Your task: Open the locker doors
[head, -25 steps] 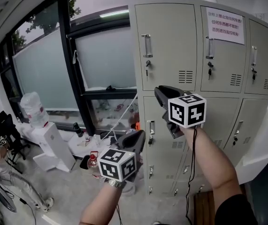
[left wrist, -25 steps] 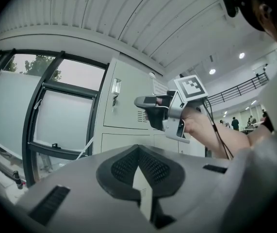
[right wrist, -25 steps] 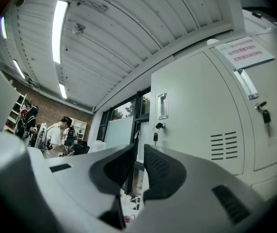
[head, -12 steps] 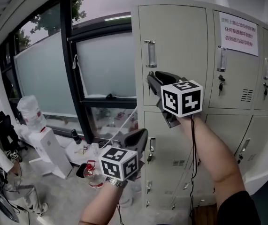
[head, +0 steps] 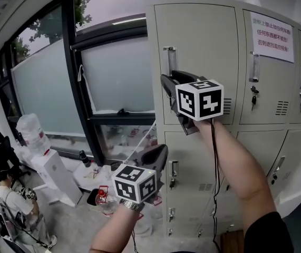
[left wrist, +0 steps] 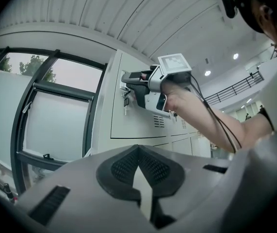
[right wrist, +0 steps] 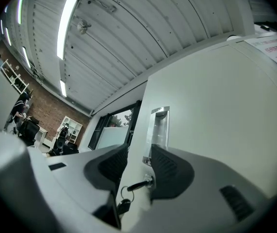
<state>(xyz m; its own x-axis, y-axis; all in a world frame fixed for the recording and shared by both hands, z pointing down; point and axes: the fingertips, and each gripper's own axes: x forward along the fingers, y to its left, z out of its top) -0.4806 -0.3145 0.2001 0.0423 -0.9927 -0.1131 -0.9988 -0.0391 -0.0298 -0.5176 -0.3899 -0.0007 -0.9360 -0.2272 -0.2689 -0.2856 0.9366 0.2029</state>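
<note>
Targeting top-left door: right tongs, just opening, frame key ungripped; next, clamp handle at 12 o'clock; left tongs together.

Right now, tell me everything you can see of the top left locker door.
The top left locker door is pale grey painted metal, shut and flush in its frame. A vertical recessed chrome handle sits near its left edge. Below it a key sticks out of the lock, another hanging from its ring. Vent slots sit low on the right. The jaws of the right gripper have just been opening and flank the lock; contact cannot be told.
</note>
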